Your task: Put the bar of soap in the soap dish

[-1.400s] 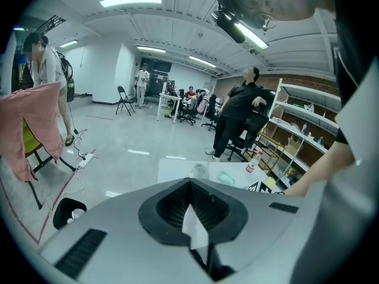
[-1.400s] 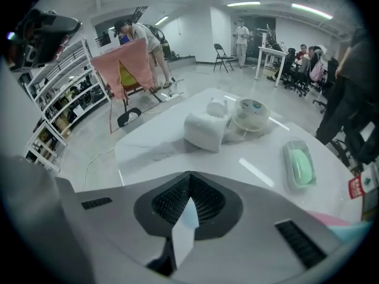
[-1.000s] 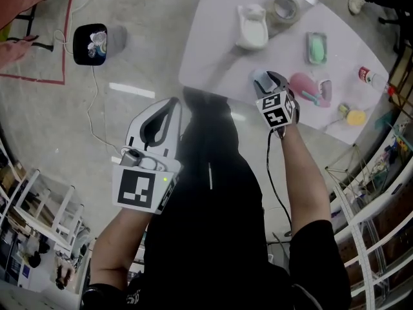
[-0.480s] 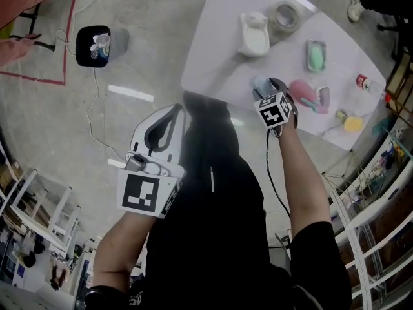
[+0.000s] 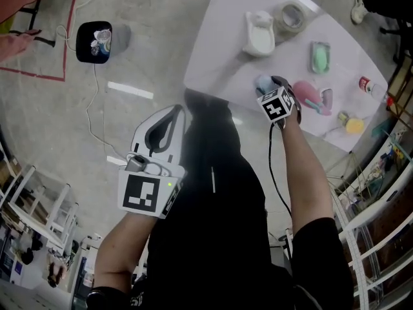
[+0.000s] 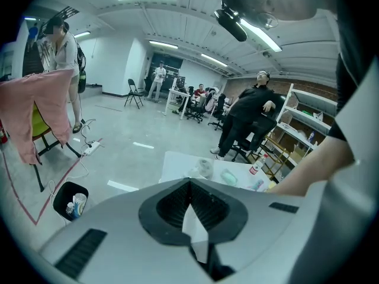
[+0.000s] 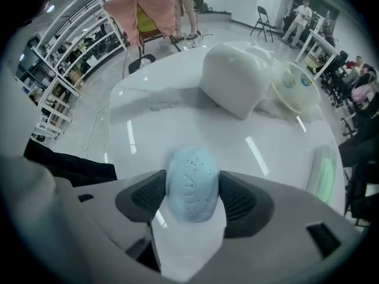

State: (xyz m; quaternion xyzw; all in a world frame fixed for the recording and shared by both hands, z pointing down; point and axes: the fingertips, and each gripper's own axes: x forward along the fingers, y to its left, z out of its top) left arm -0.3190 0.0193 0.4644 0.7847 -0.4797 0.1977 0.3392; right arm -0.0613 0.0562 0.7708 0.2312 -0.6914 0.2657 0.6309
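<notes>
A pale blue speckled bar of soap (image 7: 190, 182) lies on the white table (image 7: 177, 117), and the head view shows it (image 5: 262, 82) near the table's front edge. My right gripper (image 7: 190, 189) points straight down over it. The jaws stand wide on either side of the bar, with the soap between the pads but not squeezed. A white soap dish (image 7: 237, 78) sits farther back on the table (image 5: 260, 34). My left gripper (image 5: 171, 104) hangs off the table over the floor, its jaws shut on nothing (image 6: 189, 182).
A tape roll (image 5: 290, 15) lies beside the white dish. A green soap in its own dish (image 5: 319, 57), a pink object (image 5: 303, 94), a small bottle (image 5: 368, 81) and a yellow item (image 5: 353, 124) sit further right. A black bin (image 5: 97, 41) and a cable lie on the floor.
My right gripper has sunk lower over the blue soap, which now sits between its jaws. The left gripper has stayed where it was.
</notes>
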